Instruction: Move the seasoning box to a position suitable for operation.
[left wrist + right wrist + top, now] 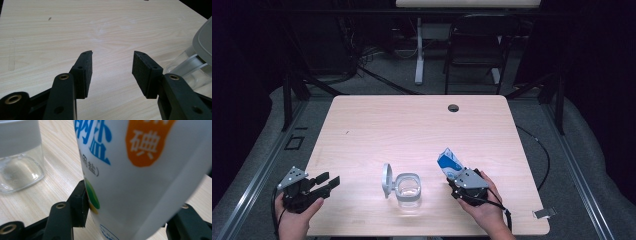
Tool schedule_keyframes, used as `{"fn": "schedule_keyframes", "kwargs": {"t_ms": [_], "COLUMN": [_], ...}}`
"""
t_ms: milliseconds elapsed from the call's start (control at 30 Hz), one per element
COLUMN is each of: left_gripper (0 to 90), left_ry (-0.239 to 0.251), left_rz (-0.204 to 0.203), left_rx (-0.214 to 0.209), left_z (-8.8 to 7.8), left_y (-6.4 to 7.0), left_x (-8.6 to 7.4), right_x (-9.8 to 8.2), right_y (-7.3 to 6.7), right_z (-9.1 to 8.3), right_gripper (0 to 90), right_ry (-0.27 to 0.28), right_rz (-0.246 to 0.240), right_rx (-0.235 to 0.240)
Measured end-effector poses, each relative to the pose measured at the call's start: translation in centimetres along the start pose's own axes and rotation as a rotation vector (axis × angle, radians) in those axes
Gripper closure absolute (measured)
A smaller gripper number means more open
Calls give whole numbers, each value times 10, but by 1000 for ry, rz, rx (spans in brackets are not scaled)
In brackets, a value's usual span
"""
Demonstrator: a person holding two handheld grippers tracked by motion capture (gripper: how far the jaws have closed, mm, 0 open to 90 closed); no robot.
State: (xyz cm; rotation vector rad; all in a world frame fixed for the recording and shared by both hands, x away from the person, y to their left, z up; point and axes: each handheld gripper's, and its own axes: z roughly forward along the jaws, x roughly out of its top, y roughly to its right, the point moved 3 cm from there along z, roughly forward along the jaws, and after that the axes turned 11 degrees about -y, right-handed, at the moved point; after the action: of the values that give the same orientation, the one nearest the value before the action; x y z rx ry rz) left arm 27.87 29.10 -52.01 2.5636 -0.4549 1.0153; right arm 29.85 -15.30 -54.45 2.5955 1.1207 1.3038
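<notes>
Looking down from the high view, one desk (pixel 377 125) carries one clear jar (pixel 408 188), lid open; the right hand-held gripper (pixel 455 176) clamps one blue-white salt bag (pixel 448 162) right of it. The left gripper view shows the left hand-held gripper (pixel 112 68) gaping wide, empty. The right gripper view shows the bag (pixel 140 170) pinched between both jaws.

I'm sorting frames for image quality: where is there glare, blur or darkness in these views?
High view: table is evenly lit, surroundings nearly black, glass jar glints. Left gripper view: jaws sharp, the jar at the right edge soft. Right gripper view: the salt bag is so near that its print blurs, and the jar is soft with reflections.
</notes>
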Motion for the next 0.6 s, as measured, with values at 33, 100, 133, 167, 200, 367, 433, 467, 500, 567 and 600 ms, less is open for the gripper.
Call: {"fn": "schedule_keyframes", "kwargs": {"t_ms": [33, 100, 133, 167, 200, 367, 433, 467, 500, 567, 600], "left_gripper": [509, 509, 509, 509, 509, 509, 509, 509, 509, 509, 509], "left_ry": [2, 2, 1, -1, -1, -1, 2, 2, 2, 2, 1], "left_rz": [-1, -3, -1, -2, -2, -2, -5, -6, -5, -6, -7], "left_rx": [0, -1, -1, -2, -2, -3, -6, -6, -5, -5, -4], "left_z": [0, 0, 0, 0, 1, 1, 1, 1, 1, 1, 1], "left_y": [0, 0, -1, -1, -1, -1, -1, -1, -1, -2, -2], "left_x": [0, 0, 0, 0, 0, 0, 0, 0, 0, 0, 0], "right_x": [2, 5, 6, 9, 11, 19, 22, 23, 24, 25, 26], "right_y": [-1, -3, -3, -4, -4, -4, -3, -2, -2, -1, -1], "right_z": [0, 0, -1, -2, -2, -5, -5, -5, -6, -7, -7], "right_gripper": [439, 440, 440, 439, 439, 439, 440, 439, 440, 439, 439], "right_ry": [2, 3, 2, 7, 11, 19, 22, 19, 14, 10, 10], "right_rz": [-6, -19, -25, -32, -40, -75, -80, -85, -93, -100, -108], "right_rx": [-2, -6, -6, -7, -13, -35, -38, -37, -38, -42, -45]}}
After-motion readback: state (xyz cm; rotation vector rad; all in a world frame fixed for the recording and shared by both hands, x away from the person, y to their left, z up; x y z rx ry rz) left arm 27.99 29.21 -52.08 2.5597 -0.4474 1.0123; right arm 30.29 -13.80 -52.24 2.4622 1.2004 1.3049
